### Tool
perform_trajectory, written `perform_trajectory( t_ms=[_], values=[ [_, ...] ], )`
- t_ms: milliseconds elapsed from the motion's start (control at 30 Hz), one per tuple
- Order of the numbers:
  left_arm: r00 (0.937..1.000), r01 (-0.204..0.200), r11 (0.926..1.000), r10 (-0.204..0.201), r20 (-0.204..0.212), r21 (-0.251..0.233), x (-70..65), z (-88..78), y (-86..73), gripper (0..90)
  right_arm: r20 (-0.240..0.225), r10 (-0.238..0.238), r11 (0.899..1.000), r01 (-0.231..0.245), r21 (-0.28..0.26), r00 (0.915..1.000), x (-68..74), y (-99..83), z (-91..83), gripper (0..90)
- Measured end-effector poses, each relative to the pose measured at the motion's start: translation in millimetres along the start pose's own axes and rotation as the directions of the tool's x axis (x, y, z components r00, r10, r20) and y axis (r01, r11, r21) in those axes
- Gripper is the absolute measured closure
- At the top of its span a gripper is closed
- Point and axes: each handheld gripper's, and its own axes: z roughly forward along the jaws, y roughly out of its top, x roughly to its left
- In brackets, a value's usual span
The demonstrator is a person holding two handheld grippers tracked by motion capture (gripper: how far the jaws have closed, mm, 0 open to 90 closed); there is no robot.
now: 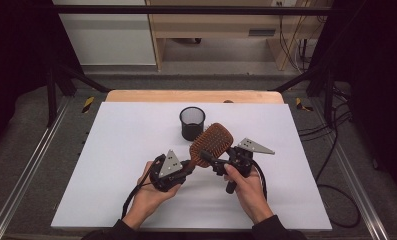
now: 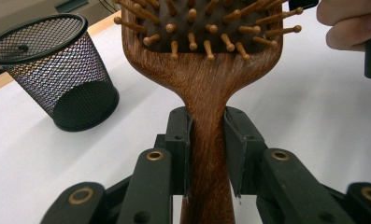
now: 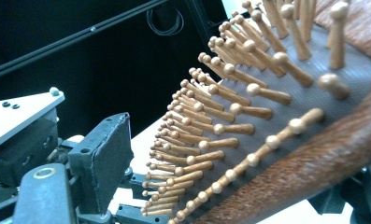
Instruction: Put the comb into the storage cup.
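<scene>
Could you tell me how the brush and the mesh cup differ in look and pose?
The brush is brown wood with pegs on a dark pad; the cup is black wire mesh. The brush is held off the table, its handle clamped by the left gripper; the cup stands upright on the white table, untouched. The brush is flat and paddle-shaped; the cup is round and open-topped.

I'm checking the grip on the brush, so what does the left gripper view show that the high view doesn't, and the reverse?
The left gripper view alone shows the left gripper pads pressed on both sides of the hairbrush neck. The high view alone shows both forearms, the right gripper at the brush head, and the whole white table. Both share the brush and the mesh cup, standing upright just beyond the brush.
</scene>
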Motion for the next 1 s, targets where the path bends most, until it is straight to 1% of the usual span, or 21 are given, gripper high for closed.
perform_trajectory(
  t_ms=[67,133,333,533,733,900,1000],
  values=[
    [1.0,-0.003,1.0,0.003,-0.001,0.003,-0.1,0.3,0.9,72.7,0.004,-0.003,1.0,0.003,-0.004,1.0,0.4,0.1,-0.1,20.6],
    [1.0,-0.004,1.0,0.004,-0.003,0.002,-0.6,1.1,1.5,72.7,0.003,0.007,1.0,-0.007,-0.007,1.0,0.0,0.1,-0.7,21.5],
    [1.0,-0.006,1.0,0.006,-0.003,-0.001,-1.6,2.0,1.1,72.7,0.005,0.013,1.0,-0.012,-0.014,0.9999,0.3,1.2,-2.8,23.1],
    [1.0,0.002,1.0,-0.002,0.001,-0.008,-0.6,0.4,-0.6,72.7,0.0,0.033,0.999,-0.033,-0.027,0.9994,1.2,2.9,-2.0,25.5],
    [1.0,0.007,0.9999,-0.007,0.001,-0.008,-0.7,0.9,-0.2,72.8,0.015,0.045,0.998,-0.044,-0.035,0.9989,1.6,3.4,-1.8,30.5],
    [1.0,0.008,0.9999,-0.008,0.001,-0.011,-1.2,2.2,-0.7,72.8,0.019,0.048,0.998,-0.047,-0.038,0.9987,1.7,4.2,-2.6,32.2],
    [1.0,0.009,0.9999,-0.009,0.0,-0.014,-1.4,2.0,-2.0,72.8,0.016,0.06,0.998,-0.059,-0.038,0.9981,1.4,5.2,-2.4,32.2]
  ],
)
